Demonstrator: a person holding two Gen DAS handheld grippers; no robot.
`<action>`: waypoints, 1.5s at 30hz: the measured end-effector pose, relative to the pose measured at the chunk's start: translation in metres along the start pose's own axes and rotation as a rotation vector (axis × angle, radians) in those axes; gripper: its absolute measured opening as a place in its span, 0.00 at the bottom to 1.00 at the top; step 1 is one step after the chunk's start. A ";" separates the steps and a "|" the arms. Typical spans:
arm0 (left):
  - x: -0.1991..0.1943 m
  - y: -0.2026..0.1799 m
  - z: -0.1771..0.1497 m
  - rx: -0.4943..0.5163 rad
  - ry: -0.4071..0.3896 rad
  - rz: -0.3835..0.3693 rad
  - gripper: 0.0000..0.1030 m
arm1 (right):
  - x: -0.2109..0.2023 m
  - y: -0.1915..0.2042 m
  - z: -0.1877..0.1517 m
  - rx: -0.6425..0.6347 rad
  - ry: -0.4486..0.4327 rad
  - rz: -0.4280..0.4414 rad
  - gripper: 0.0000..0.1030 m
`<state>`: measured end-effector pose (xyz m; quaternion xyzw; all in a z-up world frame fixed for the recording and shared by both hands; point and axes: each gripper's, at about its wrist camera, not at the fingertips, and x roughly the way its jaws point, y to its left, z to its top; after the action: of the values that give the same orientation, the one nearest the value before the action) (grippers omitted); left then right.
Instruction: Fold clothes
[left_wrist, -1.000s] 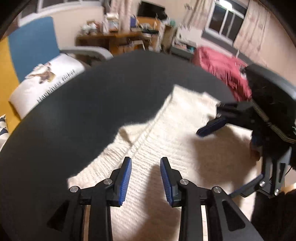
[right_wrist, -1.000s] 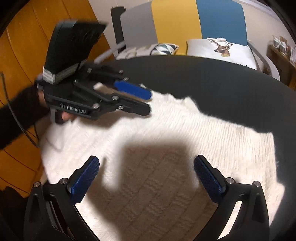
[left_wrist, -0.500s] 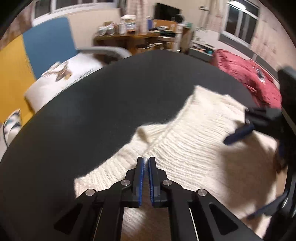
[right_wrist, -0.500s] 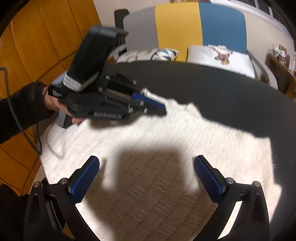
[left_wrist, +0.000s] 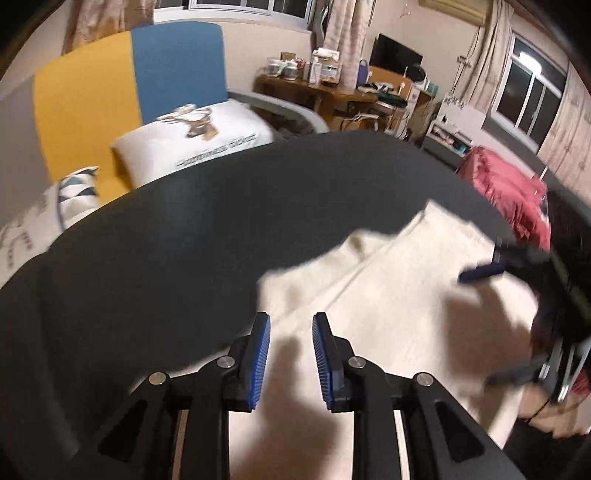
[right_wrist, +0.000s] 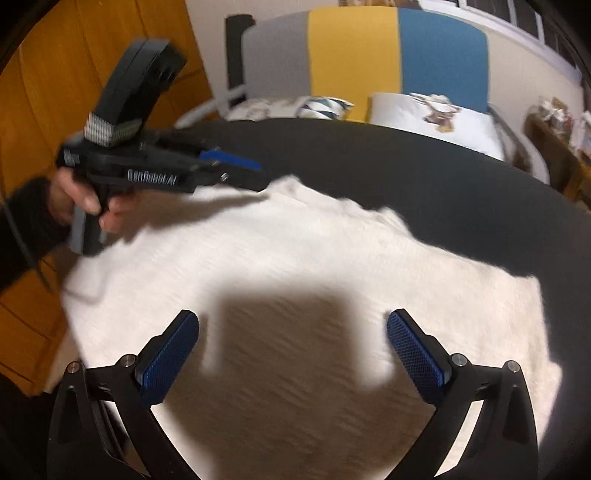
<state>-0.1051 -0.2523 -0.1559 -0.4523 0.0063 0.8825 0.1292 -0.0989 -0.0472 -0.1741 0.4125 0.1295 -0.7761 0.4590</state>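
Black left tool (right_wrist: 236, 166) with blue ribbed pads, silver screws, white lettering, black sleeve (right_wrist: 26, 221), dark cable

A sweater (right_wrist: 314, 295) lies spread on the worktop (right_wrist: 443, 177). Behind the worktop stands a sofa (right_wrist: 369, 55) bearing cushions (right_wrist: 436, 118). The left tool (right_wrist: 236, 168) hangs over the sweater's far-left edge.

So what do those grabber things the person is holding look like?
Both are black plastic. The left gripper has white lettering on its side, a grey-and-white woven band around its tall black top, and a grey handle. Each has two black fingers with bright blue ridged pads, joined by silver rivets. The right gripper looks the same. The hand comes out of a black sleeve, with a thin dark cable beside it.
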 end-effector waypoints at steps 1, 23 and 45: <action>-0.001 0.005 -0.005 0.007 0.013 0.011 0.23 | 0.005 0.003 0.002 -0.004 0.006 0.001 1.00; 0.027 -0.019 -0.006 0.081 0.028 0.061 0.04 | 0.032 0.020 0.021 -0.028 0.062 -0.130 1.00; -0.066 -0.009 -0.113 -0.199 -0.049 0.098 0.19 | 0.026 0.032 -0.008 -0.024 0.121 -0.066 1.00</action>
<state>0.0236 -0.2729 -0.1687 -0.4403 -0.0625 0.8948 0.0407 -0.0742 -0.0757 -0.1932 0.4486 0.1797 -0.7628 0.4296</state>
